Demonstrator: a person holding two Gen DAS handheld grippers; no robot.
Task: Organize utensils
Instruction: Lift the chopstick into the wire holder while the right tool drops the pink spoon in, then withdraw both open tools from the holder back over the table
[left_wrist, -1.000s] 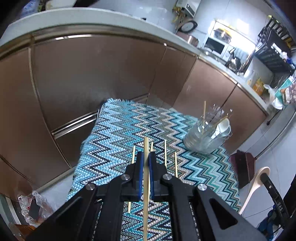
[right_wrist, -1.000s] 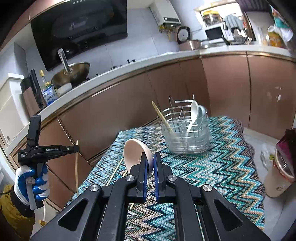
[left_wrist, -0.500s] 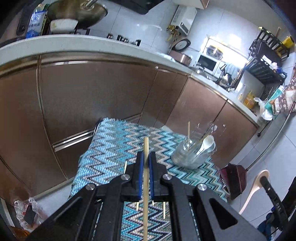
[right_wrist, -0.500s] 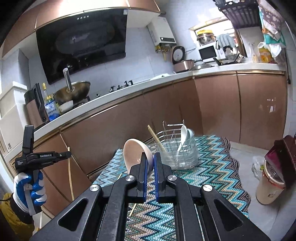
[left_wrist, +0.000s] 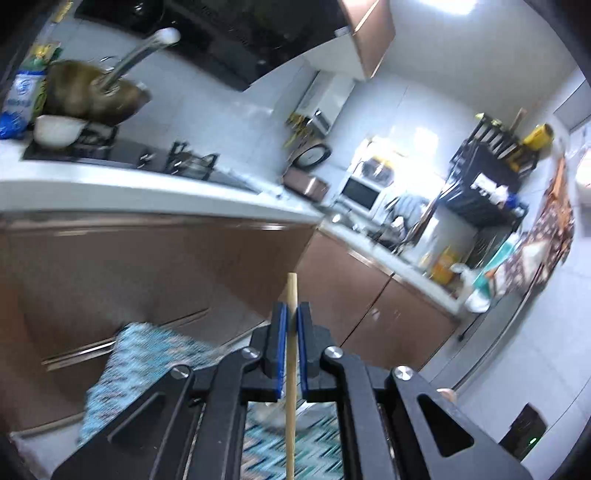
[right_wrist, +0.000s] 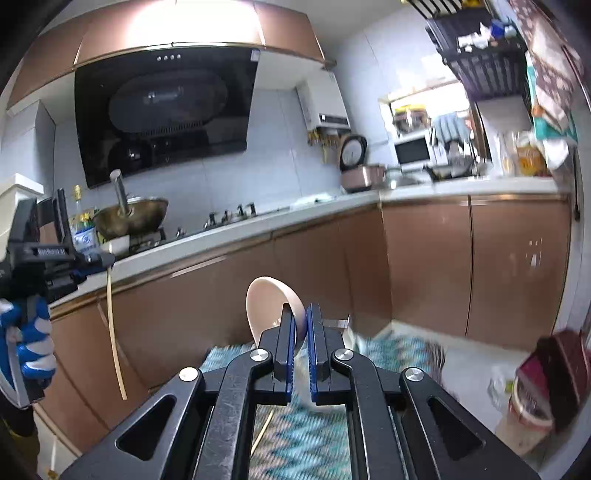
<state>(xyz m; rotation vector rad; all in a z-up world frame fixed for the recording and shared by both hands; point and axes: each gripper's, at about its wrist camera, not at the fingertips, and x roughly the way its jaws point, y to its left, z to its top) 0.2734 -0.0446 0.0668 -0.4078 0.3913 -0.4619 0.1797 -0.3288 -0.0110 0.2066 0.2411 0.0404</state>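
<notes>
My left gripper is shut on a wooden chopstick that stands up between its blue pads, high above the table. It also shows in the right wrist view, with the chopstick hanging below it. My right gripper is shut on a white ceramic spoon, bowl upward. The wire utensil holder is mostly hidden behind my right fingers. A loose chopstick lies on the zigzag cloth.
The blue zigzag cloth covers the low table below both grippers. Brown cabinets and a white countertop with a wok stand behind. A cup and a dark bag sit on the floor at the right.
Both grippers have risen and tilted upward with chopstick and spoon still held. The table and holder have dropped low in both views; more of the upper kitchen shows.
</notes>
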